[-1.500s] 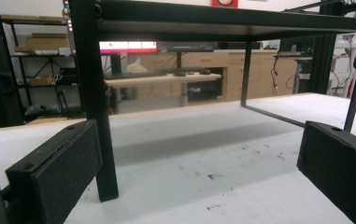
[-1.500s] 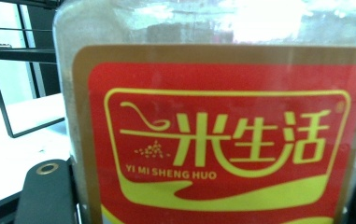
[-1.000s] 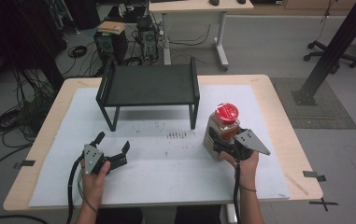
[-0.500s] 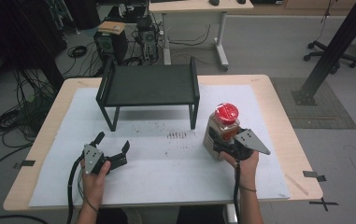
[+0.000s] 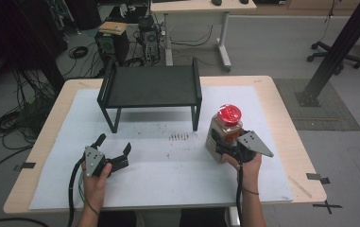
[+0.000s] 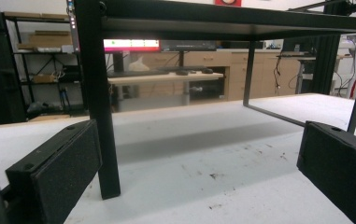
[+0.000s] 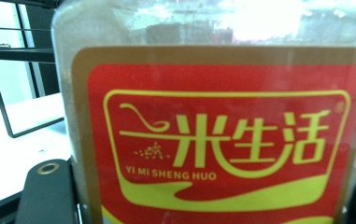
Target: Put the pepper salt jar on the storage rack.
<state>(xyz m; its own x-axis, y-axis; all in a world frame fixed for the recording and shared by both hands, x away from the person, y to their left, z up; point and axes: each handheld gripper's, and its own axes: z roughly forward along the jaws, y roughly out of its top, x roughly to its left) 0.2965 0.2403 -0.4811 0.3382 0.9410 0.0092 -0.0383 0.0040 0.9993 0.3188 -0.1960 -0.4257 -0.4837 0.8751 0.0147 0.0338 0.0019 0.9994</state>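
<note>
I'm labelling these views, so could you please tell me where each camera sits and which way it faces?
High view: above the table's near edge, looking forward and down; both forearms show.
Left gripper view: low on the left gripper, facing the rack; its open fingers show.
Right gripper view: on the right gripper, against the jar.
Shared: the rack, in all three.

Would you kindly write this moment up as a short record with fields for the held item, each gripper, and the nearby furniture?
held item: clear jar with a red lid, brownish contents and a red-and-yellow label, standing on the white mat
right gripper: shut on the jar's lower body
left gripper: jaws wide apart, nothing between them, low over the mat
furniture: black metal shelf at the far side of the mat, nothing on top
surface: wooden table
</note>
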